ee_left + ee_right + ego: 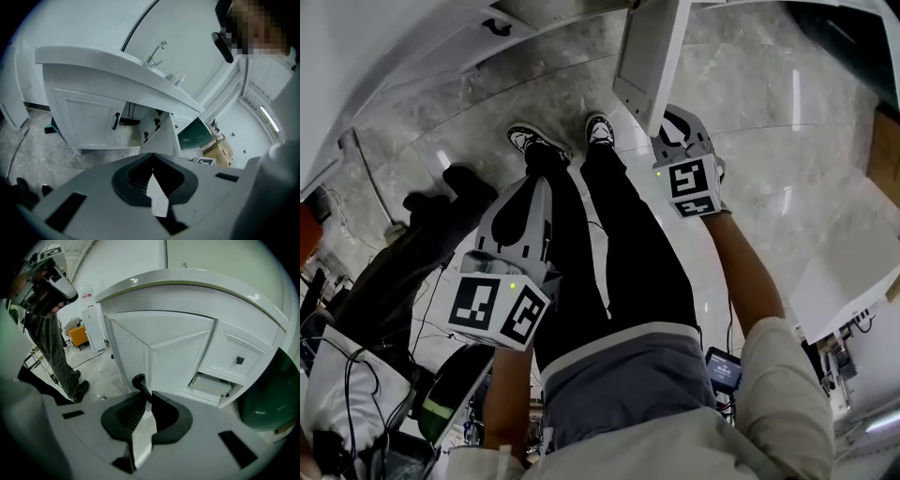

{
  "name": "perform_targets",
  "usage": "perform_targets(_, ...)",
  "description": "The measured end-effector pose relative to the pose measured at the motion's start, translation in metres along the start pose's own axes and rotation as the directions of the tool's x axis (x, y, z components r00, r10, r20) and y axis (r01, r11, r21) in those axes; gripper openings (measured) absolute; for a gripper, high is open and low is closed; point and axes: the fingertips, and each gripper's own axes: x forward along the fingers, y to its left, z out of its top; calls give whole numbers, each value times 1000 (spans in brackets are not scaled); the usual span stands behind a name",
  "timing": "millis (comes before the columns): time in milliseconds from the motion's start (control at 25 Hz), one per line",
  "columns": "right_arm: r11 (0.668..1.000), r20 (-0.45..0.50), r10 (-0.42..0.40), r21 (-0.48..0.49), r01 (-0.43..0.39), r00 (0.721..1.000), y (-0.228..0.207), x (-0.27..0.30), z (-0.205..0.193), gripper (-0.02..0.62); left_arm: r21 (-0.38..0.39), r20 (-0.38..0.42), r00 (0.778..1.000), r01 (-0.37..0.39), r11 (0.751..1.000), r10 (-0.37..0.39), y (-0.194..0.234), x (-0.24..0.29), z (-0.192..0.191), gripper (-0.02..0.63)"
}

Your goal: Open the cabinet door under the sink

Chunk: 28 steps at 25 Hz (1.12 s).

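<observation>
The right hand-held gripper (147, 397) is pinching the black door handle (139, 383) of the white cabinet door (159, 345) under the sink. Its two dark pads press on the handle's shaft, and the handle's rounded end pokes out just past the jaw tips. The door stands swung out from the white vanity (201, 284), with its panelled face turned toward the hand-held gripper. In the head view the door's free edge hangs directly above and in front of that gripper, over the grey stone floor (769, 122). To the right of the door are a drawer with a small black knob (239, 360) and, below it, a drawer that sits slightly pulled out. The left hand-held gripper (153, 157) is well apart from the vanity, its jaws pressed together at the tips with nothing between them. It faces the vanity's other, closed door (86, 117) and the faucet (157, 50) above.
</observation>
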Motion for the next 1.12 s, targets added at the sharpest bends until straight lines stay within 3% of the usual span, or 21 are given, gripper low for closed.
perform_targets(680, 994, -9, -80, 73, 80, 997, -39, -24, -30, 43, 34, -37, 999, 22, 999, -21, -13, 13, -8, -2)
perform_targets(1120, 995, 4, -59, 75, 59, 998, -63, -33, -45, 41, 45, -54, 998, 40, 998, -37, -19, 20, -13, -2)
